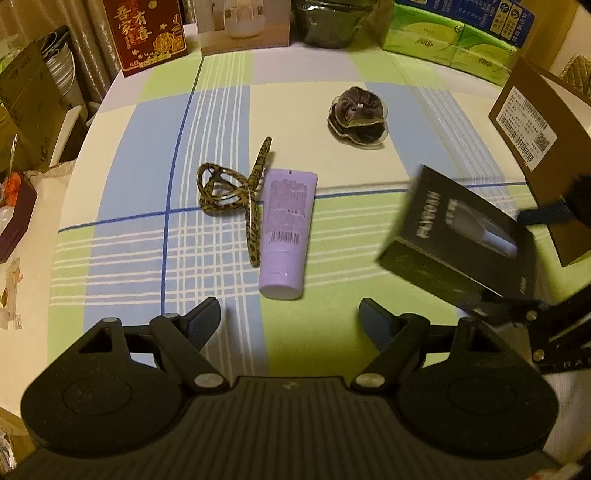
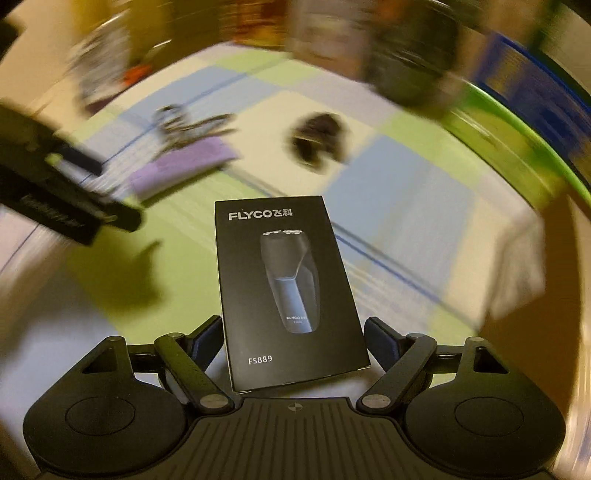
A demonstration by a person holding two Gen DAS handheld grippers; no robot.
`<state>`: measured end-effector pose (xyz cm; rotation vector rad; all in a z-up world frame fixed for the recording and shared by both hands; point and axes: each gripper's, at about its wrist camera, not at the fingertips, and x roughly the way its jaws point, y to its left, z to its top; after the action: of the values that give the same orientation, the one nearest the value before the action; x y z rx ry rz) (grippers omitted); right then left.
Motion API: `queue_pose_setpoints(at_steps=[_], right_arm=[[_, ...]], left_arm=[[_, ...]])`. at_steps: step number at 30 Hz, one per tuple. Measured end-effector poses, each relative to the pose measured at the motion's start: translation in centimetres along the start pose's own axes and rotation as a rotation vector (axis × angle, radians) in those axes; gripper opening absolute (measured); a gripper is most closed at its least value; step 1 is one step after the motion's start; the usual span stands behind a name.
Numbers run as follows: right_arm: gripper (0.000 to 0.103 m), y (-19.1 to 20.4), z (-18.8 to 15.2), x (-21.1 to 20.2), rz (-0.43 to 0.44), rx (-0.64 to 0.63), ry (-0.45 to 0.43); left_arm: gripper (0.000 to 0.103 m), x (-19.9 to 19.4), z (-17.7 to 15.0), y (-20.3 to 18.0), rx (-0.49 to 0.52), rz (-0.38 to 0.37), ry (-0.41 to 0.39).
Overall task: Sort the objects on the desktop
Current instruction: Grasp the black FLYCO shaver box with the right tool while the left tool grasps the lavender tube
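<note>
My right gripper [image 2: 293, 332] is shut on a black Flyco shaver box [image 2: 288, 288] and holds it above the table; the box also shows at the right of the left wrist view [image 1: 458, 236], tilted in the air. My left gripper [image 1: 290, 319] is open and empty, just short of a purple tube [image 1: 286, 230] lying on the checked tablecloth [image 1: 129, 166]. A leopard-print hair claw [image 1: 236, 195] lies touching the tube's left side. A dark velvet scrunchie [image 1: 356, 116] lies farther back. The right wrist view is motion-blurred; tube [image 2: 181, 170] and scrunchie [image 2: 319, 140] show as smears.
A brown cardboard box [image 1: 543, 147] stands at the right edge. Along the back stand a red gift box [image 1: 146, 33], a picture box [image 1: 243, 26], a dark bag [image 1: 332, 22] and green tissue packs [image 1: 447, 40]. Clutter lies off the table's left side.
</note>
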<state>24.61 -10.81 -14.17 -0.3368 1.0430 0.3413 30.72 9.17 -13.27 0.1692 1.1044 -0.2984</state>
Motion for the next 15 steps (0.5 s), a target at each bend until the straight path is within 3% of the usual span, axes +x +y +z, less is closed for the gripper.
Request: queue_pose_setpoints(at_steps=[3,5,8,12,14,15], right_arm=[[0.08,-1.0,-1.0,-0.6,-0.078,0.152,-0.013],[0.08,-1.5,-1.4,-0.9,-0.098,0.208,-0.025],[0.08,-1.9,-1.6,-1.1,-0.105,0.223,-0.025],[0.08,-2.0,-1.9,-1.3,-0.104,0.242,-0.033],[0.08,-2.0,-2.0,-1.3,-0.102,0.245,-0.034],[0.08,-2.2,-2.1,-1.3,-0.1,0.245,-0.033]], left_arm=[[0.079,-0.2,0.3,0.0,0.012,-0.006,-0.023],[0.073,-0.3,0.6,-0.2,0.028,-0.013,-0.041],[0.064,-0.2,1.2,-0.6,0.062,-0.027,-0.079],[0.059,0.4,2.3,-1.0,0.115,-0.014,-0.121],[0.044,1.0,3.0,-1.0,0.127,-0.022,-0.116],[0.042,1.4,3.3,-0.9,0.129,-0.025,-0.113]])
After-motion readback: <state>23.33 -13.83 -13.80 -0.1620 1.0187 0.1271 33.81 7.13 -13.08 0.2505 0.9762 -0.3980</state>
